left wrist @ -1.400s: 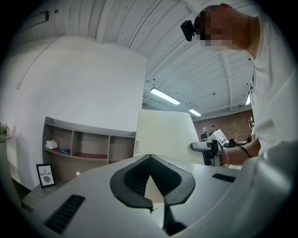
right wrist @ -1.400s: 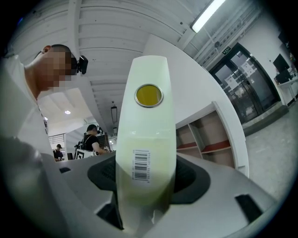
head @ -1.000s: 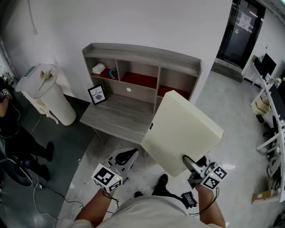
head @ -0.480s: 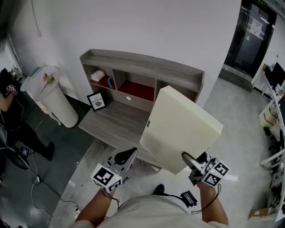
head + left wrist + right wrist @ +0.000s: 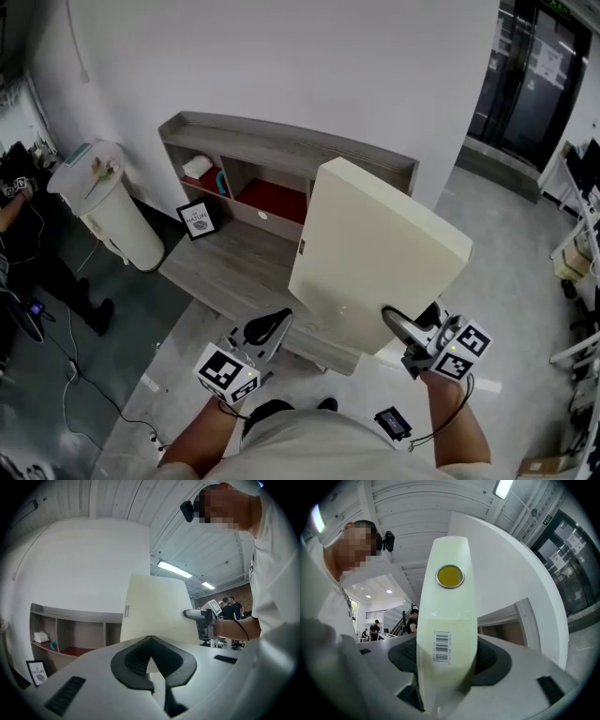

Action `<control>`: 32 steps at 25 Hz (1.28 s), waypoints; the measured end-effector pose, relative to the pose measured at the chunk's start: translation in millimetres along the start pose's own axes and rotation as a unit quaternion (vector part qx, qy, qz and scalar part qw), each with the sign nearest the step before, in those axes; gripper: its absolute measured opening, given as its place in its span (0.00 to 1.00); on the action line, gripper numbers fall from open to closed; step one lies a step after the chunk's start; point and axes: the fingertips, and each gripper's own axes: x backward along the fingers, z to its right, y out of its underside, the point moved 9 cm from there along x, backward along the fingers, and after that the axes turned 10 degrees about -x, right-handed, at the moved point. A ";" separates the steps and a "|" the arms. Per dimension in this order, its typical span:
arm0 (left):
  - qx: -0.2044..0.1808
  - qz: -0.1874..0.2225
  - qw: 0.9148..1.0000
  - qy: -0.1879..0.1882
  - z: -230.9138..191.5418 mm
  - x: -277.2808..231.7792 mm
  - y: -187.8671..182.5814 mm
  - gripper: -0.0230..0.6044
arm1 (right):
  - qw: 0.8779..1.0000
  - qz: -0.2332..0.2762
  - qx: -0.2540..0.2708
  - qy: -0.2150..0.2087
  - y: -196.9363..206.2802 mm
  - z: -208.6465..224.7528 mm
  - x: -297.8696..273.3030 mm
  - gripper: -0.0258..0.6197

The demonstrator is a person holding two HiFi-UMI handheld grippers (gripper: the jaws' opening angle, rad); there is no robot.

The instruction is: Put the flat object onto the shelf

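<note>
Against the white wall [image 5: 309, 66] stands a grey wooden shelf unit [image 5: 281, 150] with a row of open compartments over a desk-like ledge. Some of the compartments have red floors. The left compartment holds a folded white cloth [image 5: 197, 167] and a small teal curved object [image 5: 221, 180]. A small black-framed picture [image 5: 198, 221] leans upright on the left end of the ledge. Just left of the unit is a white cylindrical stand [image 5: 103, 202].

The cream-coloured flat square board [image 5: 375, 253] is up in the air, tilted on edge in front of the right part of the shelf unit and hiding the compartments there. Whether its far edge touches the unit I cannot tell.

The right gripper [image 5: 398, 328] has the board by its lower edge. Its jaws stand wide and are clamped on the board's thickness, one pad on each face. From that gripper's own view, the board's narrow edge rises between the jaws. It carries a white barcode label [image 5: 442, 646] and, higher up, a round yellow disc [image 5: 449, 576].

The left gripper [image 5: 267, 330] is held low, just left of the board and not touching it. Its jaws are brought together at the tips with nothing between them.
</note>
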 end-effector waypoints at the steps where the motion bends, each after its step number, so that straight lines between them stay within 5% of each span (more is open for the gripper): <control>1: -0.001 -0.001 1.000 0.000 0.0 -3.9 -0.7 0.06 | 1.000 0.000 0.001 -0.003 -4.3 2.4 -0.5 0.49; 14: -0.016 0.008 1.000 0.016 -30.8 -48.0 -10.5 0.06 | 1.000 0.007 0.025 -0.003 -53.5 28.3 -20.9 0.49; 23: -0.068 0.013 0.997 0.029 -96.5 -75.5 -21.6 0.06 | 0.997 0.008 0.070 0.009 -97.0 46.9 -63.2 0.49; 32: -0.078 0.033 0.995 0.052 -172.0 -110.0 -32.0 0.06 | 0.994 0.013 0.111 0.010 -141.2 65.7 -126.5 0.49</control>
